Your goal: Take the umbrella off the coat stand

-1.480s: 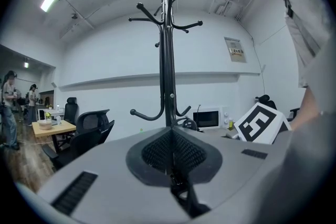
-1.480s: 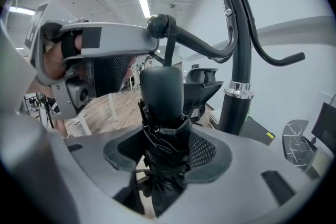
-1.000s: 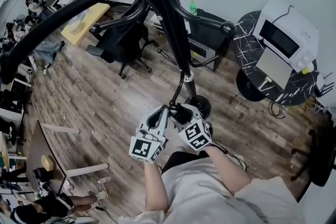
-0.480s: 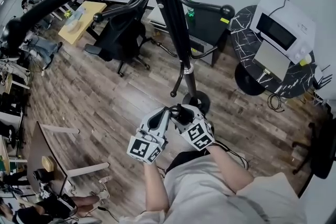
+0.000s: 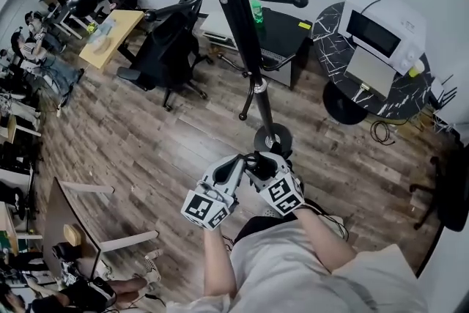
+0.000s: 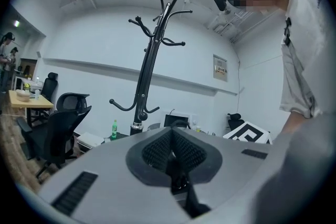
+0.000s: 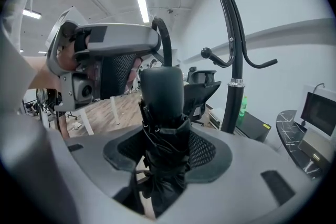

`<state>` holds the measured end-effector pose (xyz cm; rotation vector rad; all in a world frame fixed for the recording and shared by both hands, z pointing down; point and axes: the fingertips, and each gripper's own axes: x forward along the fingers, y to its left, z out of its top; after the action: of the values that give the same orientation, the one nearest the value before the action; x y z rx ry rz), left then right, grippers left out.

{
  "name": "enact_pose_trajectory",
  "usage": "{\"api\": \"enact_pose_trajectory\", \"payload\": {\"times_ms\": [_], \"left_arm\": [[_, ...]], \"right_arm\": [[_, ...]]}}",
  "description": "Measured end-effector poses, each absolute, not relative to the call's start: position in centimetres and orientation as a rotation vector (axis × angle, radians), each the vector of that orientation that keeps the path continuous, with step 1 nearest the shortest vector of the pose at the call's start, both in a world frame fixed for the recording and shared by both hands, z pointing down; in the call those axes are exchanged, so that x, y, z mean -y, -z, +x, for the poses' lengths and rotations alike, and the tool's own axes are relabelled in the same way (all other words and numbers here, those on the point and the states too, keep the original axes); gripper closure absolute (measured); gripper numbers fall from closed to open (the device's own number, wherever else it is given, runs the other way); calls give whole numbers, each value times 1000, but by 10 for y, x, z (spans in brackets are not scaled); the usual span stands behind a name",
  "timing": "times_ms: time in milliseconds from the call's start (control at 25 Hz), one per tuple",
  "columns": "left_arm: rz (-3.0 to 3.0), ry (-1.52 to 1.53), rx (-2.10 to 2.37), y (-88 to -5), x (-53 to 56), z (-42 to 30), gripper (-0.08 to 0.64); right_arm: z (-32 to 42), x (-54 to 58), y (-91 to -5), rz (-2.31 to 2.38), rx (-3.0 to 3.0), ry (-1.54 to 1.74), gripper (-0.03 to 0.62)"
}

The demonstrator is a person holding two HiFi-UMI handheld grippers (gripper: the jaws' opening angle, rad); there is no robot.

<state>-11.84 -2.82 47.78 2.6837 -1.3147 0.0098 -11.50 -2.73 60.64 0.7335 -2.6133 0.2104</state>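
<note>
The right gripper (image 7: 165, 147) has its jaws partly apart, clamped on the black folded cloth umbrella (image 7: 161, 92). The left gripper (image 6: 172, 152) has its jaws pressed together.

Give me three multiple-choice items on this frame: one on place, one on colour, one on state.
1. Where is the umbrella?
A. hung on the coat stand
B. between the jaws of the right gripper
C. lying on the floor

2. What colour is it?
A. red
B. yellow
C. black

3. What state is it in?
A. folded shut
B. opened out
C. half open

Key: 1 B, the right gripper view shows the pads pressing on it. 2 C, all of it that shows is black. 3 A, its fabric is wrapped tight in a narrow bundle.
</note>
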Motion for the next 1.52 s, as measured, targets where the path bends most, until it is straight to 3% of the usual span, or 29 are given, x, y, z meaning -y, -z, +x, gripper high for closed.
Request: {"api": "enact_pose_trajectory", "payload": {"times_ms": [1520], "left_arm": [[2658,-1,1187,-517,-47,-121,538]], "right_arm": [[-111,-47,-623,837,2552,-253,364]]}}
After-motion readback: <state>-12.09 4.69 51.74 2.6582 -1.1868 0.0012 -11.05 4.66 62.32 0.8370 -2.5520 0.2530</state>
